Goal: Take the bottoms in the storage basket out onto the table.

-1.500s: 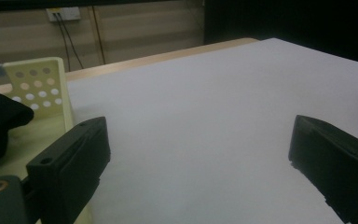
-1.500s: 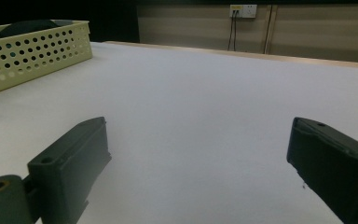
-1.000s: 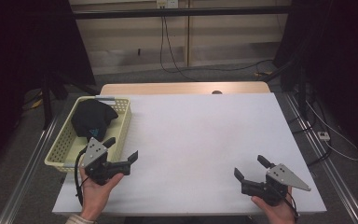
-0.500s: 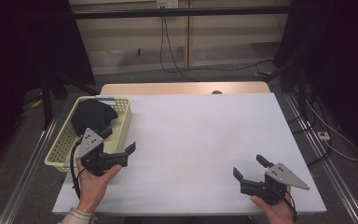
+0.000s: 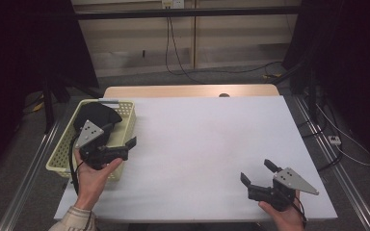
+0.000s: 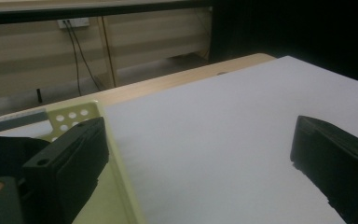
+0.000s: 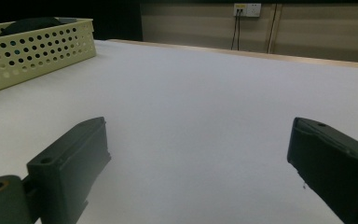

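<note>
A pale yellow perforated basket (image 5: 60,155) stands at the table's left edge with a black cloth-like bundle (image 5: 95,117) inside it. My left gripper (image 5: 122,134) hangs open and empty over the basket's right rim. In the left gripper view one jaw is above the basket rim (image 6: 117,158) and the other above the white tabletop, with the left gripper (image 6: 198,140) wide open. Near the front right corner my right gripper (image 5: 256,172) is held low over the table, open and empty. The right gripper view shows the right gripper (image 7: 198,140) open, with the basket (image 7: 32,46) far off to the left.
The white tabletop (image 5: 207,139) spreads between the two hands. A wooden strip (image 5: 188,91) borders its far edge. Cables (image 5: 183,57) hang down the wall behind, and metal rails (image 5: 339,159) run along both sides of the table.
My left gripper has moved forward and slightly left, from the front of the table to above the basket's right rim. The right gripper has barely shifted.
</note>
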`<state>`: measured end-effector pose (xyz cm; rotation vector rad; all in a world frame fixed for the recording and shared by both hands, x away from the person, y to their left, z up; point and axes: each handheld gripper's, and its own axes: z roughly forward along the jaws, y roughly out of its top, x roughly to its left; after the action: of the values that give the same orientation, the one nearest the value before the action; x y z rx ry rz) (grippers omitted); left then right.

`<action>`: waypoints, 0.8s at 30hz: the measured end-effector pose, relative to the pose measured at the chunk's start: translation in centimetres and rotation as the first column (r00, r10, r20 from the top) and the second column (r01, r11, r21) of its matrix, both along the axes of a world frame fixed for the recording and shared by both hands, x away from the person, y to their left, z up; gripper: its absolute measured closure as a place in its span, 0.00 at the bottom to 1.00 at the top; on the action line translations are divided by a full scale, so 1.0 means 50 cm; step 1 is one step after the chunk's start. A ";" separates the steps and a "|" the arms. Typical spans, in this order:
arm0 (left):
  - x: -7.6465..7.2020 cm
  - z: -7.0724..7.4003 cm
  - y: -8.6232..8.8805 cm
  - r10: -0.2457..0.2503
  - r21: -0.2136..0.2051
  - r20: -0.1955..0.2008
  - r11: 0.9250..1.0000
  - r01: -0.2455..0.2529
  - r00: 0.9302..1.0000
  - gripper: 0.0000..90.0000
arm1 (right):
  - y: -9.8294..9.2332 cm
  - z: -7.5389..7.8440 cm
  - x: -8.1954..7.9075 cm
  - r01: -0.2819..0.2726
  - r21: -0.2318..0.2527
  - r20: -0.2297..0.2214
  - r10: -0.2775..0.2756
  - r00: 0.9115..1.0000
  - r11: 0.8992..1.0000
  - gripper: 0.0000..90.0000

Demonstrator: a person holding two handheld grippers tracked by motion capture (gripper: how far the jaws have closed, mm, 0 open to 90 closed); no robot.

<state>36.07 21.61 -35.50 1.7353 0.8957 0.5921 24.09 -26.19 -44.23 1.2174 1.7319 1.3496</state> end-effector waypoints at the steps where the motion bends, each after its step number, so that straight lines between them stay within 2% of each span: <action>1: 0.010 0.004 0.004 0.018 0.023 0.011 1.000 -0.019 1.000 0.05 | 0.000 0.000 0.000 -0.001 0.001 -0.002 0.001 1.000 1.000 0.06; 3: 0.018 0.005 0.008 0.033 0.029 0.012 0.999 -0.034 0.999 0.05 | 0.000 -0.001 0.001 -0.001 0.003 -0.003 0.001 1.000 1.000 0.06; 7: 0.038 0.012 0.016 0.074 0.008 -0.006 0.997 -0.074 0.997 0.06 | -0.002 -0.001 0.001 -0.003 0.003 -0.005 0.003 1.000 1.000 0.06; 13: 0.063 0.028 0.022 0.126 0.034 0.006 0.991 -0.126 0.992 0.07 | -0.006 -0.004 0.002 0.001 0.018 -0.013 -0.001 1.000 1.000 0.06; 14: 0.075 0.028 0.025 0.143 0.053 0.008 0.988 -0.143 0.990 0.07 | -0.008 -0.004 0.002 0.000 0.018 -0.011 0.000 1.000 1.000 0.06; 16: 0.082 0.027 0.026 0.147 0.062 0.009 0.987 -0.147 0.989 0.07 | -0.008 -0.004 0.002 -0.003 0.016 -0.013 0.003 1.000 1.000 0.06; 19: 0.103 0.021 0.027 0.157 0.103 0.021 0.982 -0.159 0.987 0.06 | -0.007 -0.003 0.002 -0.002 0.012 -0.011 0.002 1.000 1.000 0.06; 24: 0.131 0.011 0.035 0.178 0.106 0.004 0.978 -0.178 0.984 0.07 | -0.005 -0.003 0.003 -0.003 0.010 -0.014 0.003 1.000 1.000 0.06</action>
<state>42.64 23.38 -34.95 1.7631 1.0472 0.7654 24.25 -26.43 -44.38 1.2333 1.7393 1.3558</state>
